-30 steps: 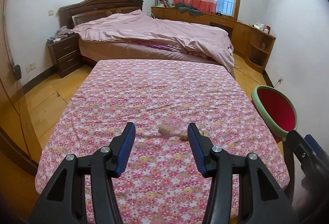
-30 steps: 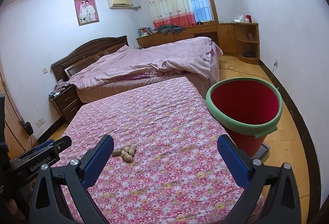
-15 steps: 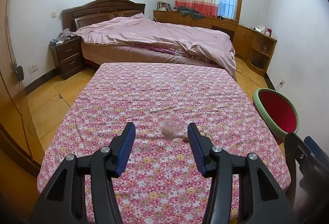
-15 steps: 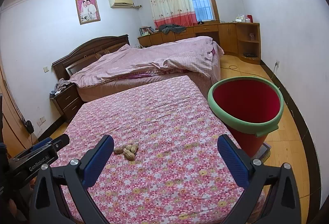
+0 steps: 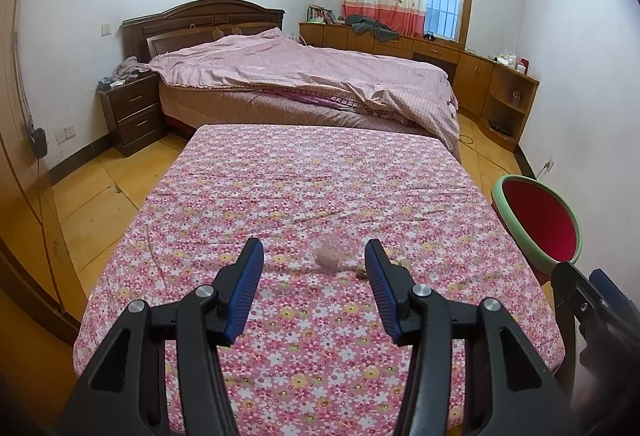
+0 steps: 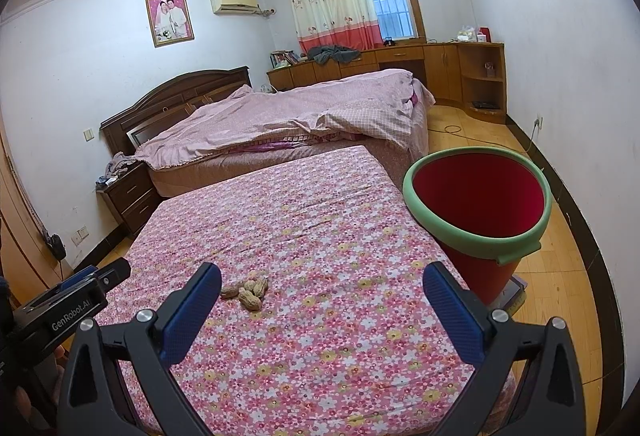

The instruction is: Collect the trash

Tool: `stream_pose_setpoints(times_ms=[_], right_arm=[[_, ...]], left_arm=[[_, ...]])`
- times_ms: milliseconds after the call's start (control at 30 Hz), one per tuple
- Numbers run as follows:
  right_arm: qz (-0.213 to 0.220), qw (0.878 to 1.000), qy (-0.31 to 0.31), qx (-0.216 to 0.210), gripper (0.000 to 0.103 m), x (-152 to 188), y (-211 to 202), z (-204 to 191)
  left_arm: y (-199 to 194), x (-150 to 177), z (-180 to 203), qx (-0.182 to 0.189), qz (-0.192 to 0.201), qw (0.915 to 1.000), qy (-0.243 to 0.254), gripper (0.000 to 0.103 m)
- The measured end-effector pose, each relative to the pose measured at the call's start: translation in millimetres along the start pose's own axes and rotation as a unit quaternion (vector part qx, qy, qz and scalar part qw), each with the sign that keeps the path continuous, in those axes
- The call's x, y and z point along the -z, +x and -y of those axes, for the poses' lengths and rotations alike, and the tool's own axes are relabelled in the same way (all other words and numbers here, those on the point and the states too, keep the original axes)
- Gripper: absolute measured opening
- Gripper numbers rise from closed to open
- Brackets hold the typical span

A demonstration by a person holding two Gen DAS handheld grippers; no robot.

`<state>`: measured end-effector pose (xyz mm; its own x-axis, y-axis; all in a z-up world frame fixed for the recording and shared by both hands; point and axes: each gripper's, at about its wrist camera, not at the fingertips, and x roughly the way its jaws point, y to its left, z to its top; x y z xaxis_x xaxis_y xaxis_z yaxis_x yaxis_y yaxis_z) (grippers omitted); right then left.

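Observation:
A small heap of peanut shells [image 6: 247, 290] lies on the pink floral tablecloth [image 6: 320, 336], just ahead of my right gripper's left finger. In the left wrist view the shells [image 5: 362, 272] peek out beside the right finger, next to a blurred pinkish blob [image 5: 329, 259]. A red bucket with a green rim [image 6: 476, 204] stands off the table's right edge; it also shows in the left wrist view [image 5: 536, 222]. My left gripper [image 5: 314, 290] is open and empty above the cloth. My right gripper [image 6: 322, 314] is open wide and empty.
A bed with a pink quilt [image 5: 304, 76] stands beyond the table. A dark nightstand [image 5: 134, 112] is at far left, wooden cabinets [image 5: 472, 68] line the back right wall. Wooden floor [image 5: 100, 196] lies on both sides of the table.
Both grippers have drawn back and risen a little, so the table and shells look farther away. Both stay open and empty.

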<state>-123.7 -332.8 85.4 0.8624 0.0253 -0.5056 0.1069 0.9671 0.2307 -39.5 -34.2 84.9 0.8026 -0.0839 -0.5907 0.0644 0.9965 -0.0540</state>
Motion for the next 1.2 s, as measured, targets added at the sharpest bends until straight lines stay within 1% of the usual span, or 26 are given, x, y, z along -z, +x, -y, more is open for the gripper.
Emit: stream_pose_setpoints(times_ms=[1200], right_arm=[[-0.006,1.000,0.004,0.000,0.103,3.4,1.8,2.3]], left_arm=[[-2.1,-1.6,-0.3,-0.005,0.004,1.0000,-0.002,0.053]])
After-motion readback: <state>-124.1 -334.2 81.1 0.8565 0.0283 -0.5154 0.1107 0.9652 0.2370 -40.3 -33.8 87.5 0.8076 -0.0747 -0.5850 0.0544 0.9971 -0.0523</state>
